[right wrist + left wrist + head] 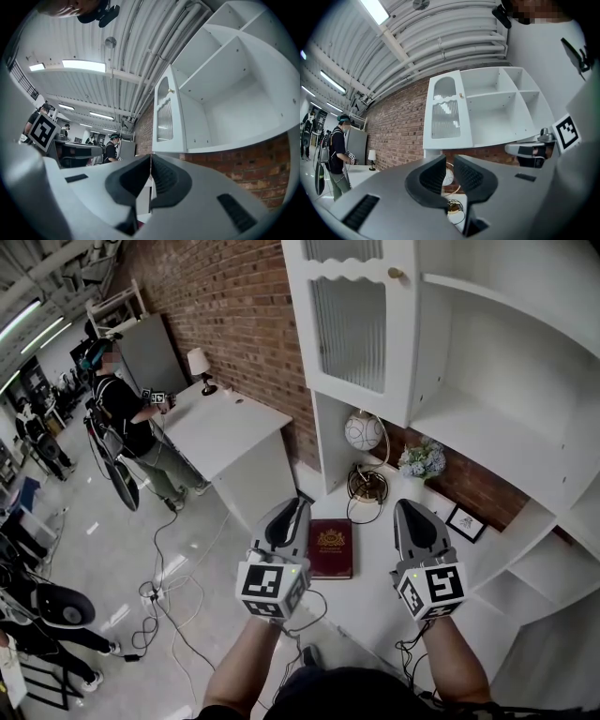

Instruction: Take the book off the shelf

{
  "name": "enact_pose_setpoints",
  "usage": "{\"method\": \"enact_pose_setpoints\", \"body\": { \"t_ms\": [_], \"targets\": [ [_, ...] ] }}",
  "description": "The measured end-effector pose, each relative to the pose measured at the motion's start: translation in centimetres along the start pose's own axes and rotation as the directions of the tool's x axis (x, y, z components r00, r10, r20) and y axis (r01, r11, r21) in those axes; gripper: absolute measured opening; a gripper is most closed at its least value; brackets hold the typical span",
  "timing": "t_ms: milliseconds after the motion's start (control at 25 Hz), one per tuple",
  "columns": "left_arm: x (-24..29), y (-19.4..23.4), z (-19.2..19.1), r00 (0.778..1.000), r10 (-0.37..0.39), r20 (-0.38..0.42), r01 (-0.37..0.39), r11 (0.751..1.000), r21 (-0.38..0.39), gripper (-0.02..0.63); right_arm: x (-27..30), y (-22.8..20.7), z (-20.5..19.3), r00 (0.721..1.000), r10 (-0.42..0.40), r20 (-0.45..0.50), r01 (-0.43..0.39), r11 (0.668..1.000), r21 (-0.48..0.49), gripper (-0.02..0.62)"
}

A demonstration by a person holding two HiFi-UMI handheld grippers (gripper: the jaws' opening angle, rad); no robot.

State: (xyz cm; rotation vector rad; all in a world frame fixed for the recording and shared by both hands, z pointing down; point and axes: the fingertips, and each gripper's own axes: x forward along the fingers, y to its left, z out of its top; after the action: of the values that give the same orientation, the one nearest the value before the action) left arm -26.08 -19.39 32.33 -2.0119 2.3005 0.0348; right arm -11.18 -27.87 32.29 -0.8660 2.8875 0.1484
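One book [330, 547]: was seen flat on the table [375, 592].
Two grippers: left gripper [298, 503] and right gripper [406, 506] were found closed, empty.

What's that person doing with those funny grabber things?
A person is holding a gripper in each hand in front of a white shelf unit. The left gripper and the right gripper both have their jaws shut, with nothing in them. A dark red book lies flat on the shelf, and neither gripper is holding it, so it has not been picked up yet. Behind it sit a white ball, some flowers and a small picture frame.
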Motion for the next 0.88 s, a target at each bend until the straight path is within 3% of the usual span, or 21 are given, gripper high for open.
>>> {"method": "enact_pose_setpoints", "body": {
  "t_ms": [880],
  "targets": [
    [-0.93,-0.57,0.23,1.0,0.018,-0.016,-0.018,0.999,0.04,0.049,-0.17,0.19,0.12,0.999,0.034,0.016,-0.034,0.999,0.025,0.003]
  ]
}}
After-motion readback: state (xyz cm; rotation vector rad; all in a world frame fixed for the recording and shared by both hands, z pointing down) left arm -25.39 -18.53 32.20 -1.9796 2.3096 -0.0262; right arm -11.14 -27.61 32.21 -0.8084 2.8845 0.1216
